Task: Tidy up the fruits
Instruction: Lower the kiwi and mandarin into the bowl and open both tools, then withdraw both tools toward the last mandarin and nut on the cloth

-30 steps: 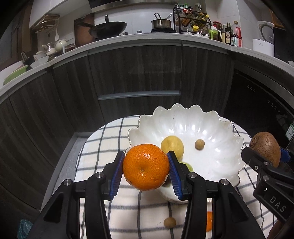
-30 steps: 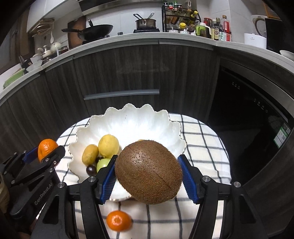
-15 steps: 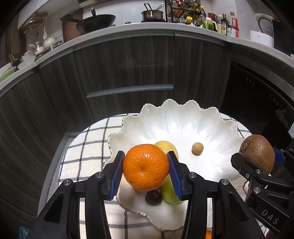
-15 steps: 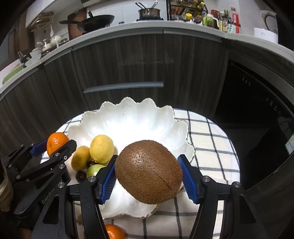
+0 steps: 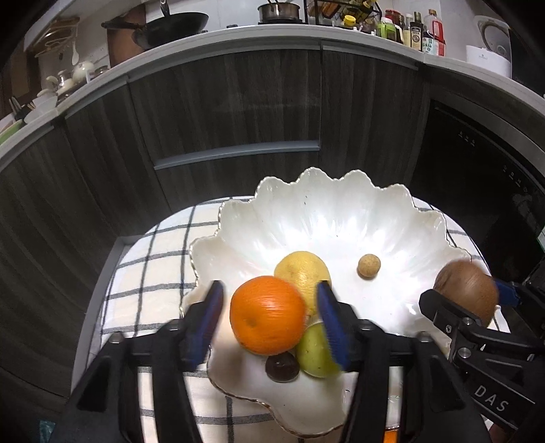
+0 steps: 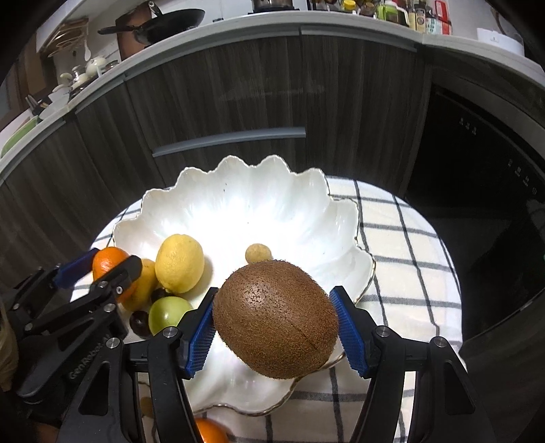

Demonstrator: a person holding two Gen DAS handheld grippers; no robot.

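Hovering over scalloped bowl point(image 5: 340, 191), left jaws parted around orange point(image 5: 268, 315), right jaws clamping kiwi point(image 6: 276, 318).

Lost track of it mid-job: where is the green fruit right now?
The green fruit lies in the white bowl near its front-left rim, in front of the lemon, beside a dark round fruit.

A long grey counter point(image 5: 272, 34) curves along the back. A black pan point(image 5: 170, 24) sits on it toward the left end. A small steel pot point(image 5: 277, 10) sits near the middle. Bottles point(image 5: 422, 32) stand in a row toward the right end, and a white cooker point(image 5: 490, 54) stands past them. Dark wood cupboards point(image 5: 238, 102) are under the counter.
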